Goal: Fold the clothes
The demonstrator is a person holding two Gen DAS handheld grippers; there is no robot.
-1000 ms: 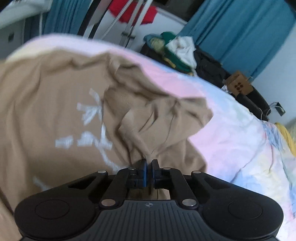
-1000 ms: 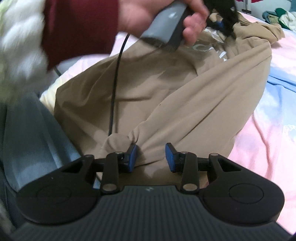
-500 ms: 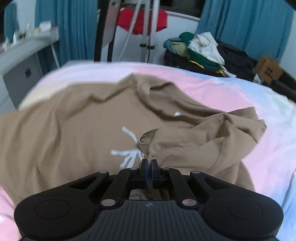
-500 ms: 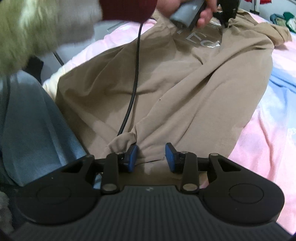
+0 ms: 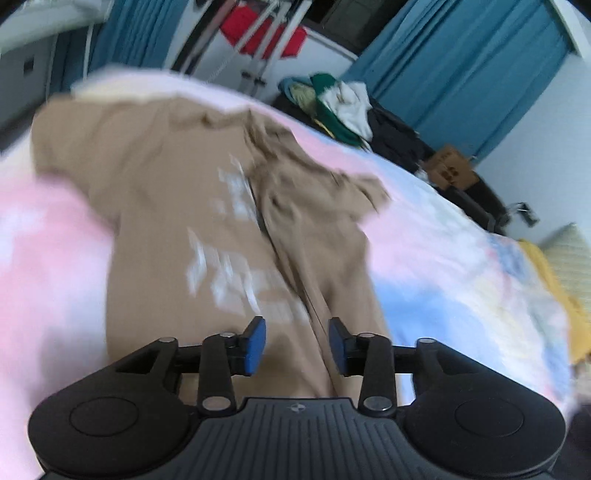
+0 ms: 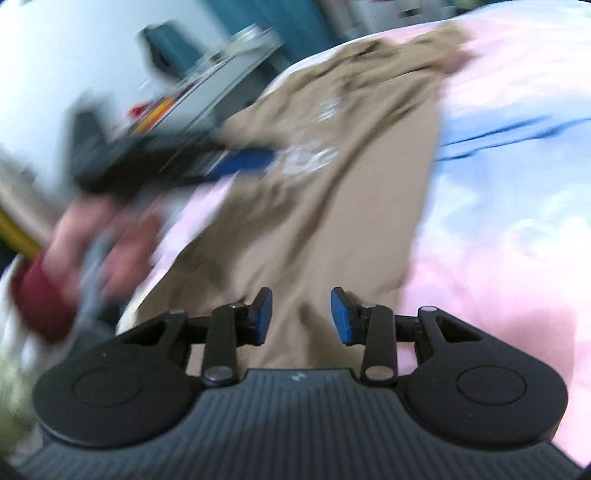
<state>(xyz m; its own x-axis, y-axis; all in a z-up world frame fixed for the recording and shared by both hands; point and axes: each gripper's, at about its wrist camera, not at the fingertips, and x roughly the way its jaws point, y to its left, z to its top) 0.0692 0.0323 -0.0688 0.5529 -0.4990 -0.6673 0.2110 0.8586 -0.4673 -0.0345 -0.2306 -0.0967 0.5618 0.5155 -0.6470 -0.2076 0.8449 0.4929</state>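
**A:** What does your left wrist camera give you?

**B:** Your left gripper (image 5: 296, 345) hangs over the tan T-shirt (image 5: 207, 229) with its blue pads spread apart and nothing between them. The shirt lies on the pastel bedsheet (image 5: 454, 266), a pink, blue and white tie-dye pattern. You can see white lettering (image 5: 236, 273) on the chest, too smeared to read. The shirt's right-hand side is folded inward over the body, so a long crease runs from near the collar down toward your pads. The collar end points away from you, toward the far edge of the bed.

**A:** And behind the bed?

**B:** Teal curtains (image 5: 461, 70), a heap of clothes (image 5: 340, 107) in green, white and dark fabric, a cardboard box (image 5: 448, 168) just beside it, and something red (image 5: 258, 33) on a metal rack.

**A:** Now the right wrist view.

**B:** Your right gripper (image 6: 301, 315) also has its pads parted, gripping nothing, and it sits just above the near end of the T-shirt (image 6: 332, 206). The cloth stretches away from you in a long narrow strip across the bedsheet (image 6: 517, 221). On your left side you see your left hand (image 6: 99, 240), a dark red cuff at the wrist, wrapped around the handle of the other gripper (image 6: 236, 164). That tool is heavily blurred; its blue pad shows over the shirt's printed area, but you cannot tell whether it touches the fabric.
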